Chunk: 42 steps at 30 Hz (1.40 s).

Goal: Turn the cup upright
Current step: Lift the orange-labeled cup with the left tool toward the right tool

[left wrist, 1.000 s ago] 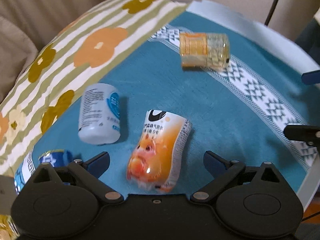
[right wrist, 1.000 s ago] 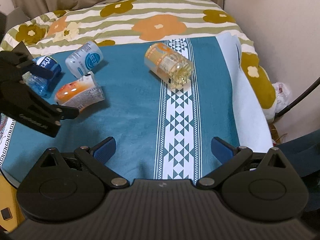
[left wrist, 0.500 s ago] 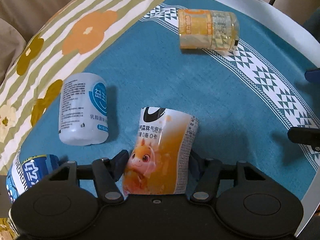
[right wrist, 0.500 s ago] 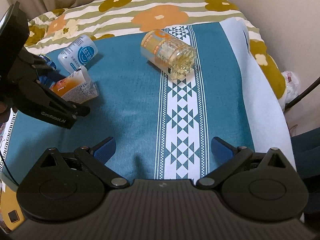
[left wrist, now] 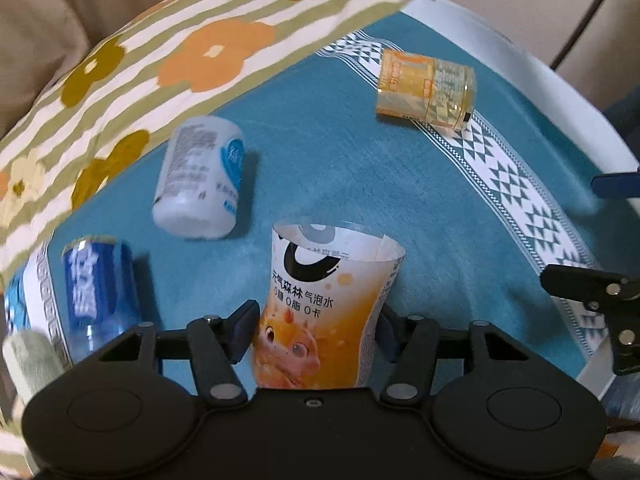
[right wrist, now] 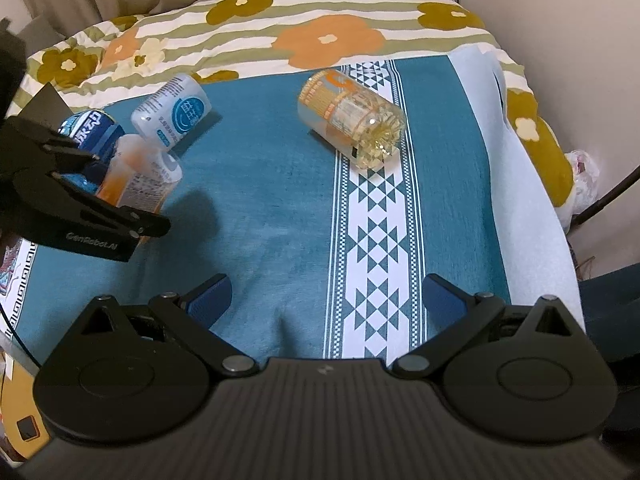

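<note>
Orange-printed cup (left wrist: 326, 308), clamped between left gripper (left wrist: 316, 330) fingers, tilted over teal cloth (left wrist: 360, 168). White cup (left wrist: 200, 182), blue cup (left wrist: 98, 292) just beside it; yellow cup (left wrist: 426, 88) well apart. Right gripper (right wrist: 326, 294) wide open, holding nothing. Floral bedding (right wrist: 320, 40) borders cloth.

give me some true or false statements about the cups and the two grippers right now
1. The left gripper has its jaws closed on the orange cartoon-printed plastic cup. True.
2. The right gripper holds the clear yellow ribbed cup. False: its jaws are open and empty; that cup lies on its side on the teal patterned cloth.
3. The white cup with a blue circle label stands upright. False: it lies on its side.
4. The blue-labelled clear cup is left of the orange cup in the left wrist view. True.
</note>
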Tool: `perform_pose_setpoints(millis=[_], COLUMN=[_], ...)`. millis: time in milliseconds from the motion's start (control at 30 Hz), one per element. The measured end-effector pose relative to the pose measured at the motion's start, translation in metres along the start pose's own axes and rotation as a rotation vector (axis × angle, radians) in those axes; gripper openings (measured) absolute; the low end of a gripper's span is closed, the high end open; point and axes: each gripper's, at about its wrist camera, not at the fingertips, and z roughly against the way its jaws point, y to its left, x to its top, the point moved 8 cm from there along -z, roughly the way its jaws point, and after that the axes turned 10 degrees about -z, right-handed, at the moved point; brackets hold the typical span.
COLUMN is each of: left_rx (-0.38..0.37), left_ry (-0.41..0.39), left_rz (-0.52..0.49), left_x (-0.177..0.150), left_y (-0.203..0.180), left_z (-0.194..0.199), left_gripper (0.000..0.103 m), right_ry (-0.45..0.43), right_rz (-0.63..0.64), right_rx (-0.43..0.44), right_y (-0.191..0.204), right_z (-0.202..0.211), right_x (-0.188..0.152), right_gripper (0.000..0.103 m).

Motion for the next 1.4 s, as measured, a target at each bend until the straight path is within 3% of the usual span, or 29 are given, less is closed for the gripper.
perform_pose_setpoints(millis=[367, 533, 733, 1100, 1400], left_rx=[-0.087, -0.132, -0.163, -0.109, -0.091], left_ry=[0.043, 0.103, 0.121, 0.101, 0.094], left_rz=[0.224, 0.352, 0.51, 0.546, 0.504], left_x=[-0.061, -0.088, -0.094, -0.08, -0.079], left_y=[-0.022, -0.026, -0.02, -0.006, -0.008], left_z=[0.036, 0.028, 0.006, -0.011, -0.011], left_gripper=[0.063, 0.063, 0.063, 0.064, 0.065], right_ry=[-0.006, 0.002, 0.022, 0.047, 0.052], right_rz=[0.023, 0.027, 0.039, 0.031, 0.026], right_rx=[0.039, 0.062, 0.075, 0.081, 0.088], right_y=[0.019, 0.027, 0.031, 0.03, 0.034], right_z=[0.026, 0.029, 0.025, 0.015, 0.014], right_x=[-0.008, -0.017, -0.025, -0.033, -0.033], right_gripper=[0.103, 0.103, 0.103, 0.103, 0.103])
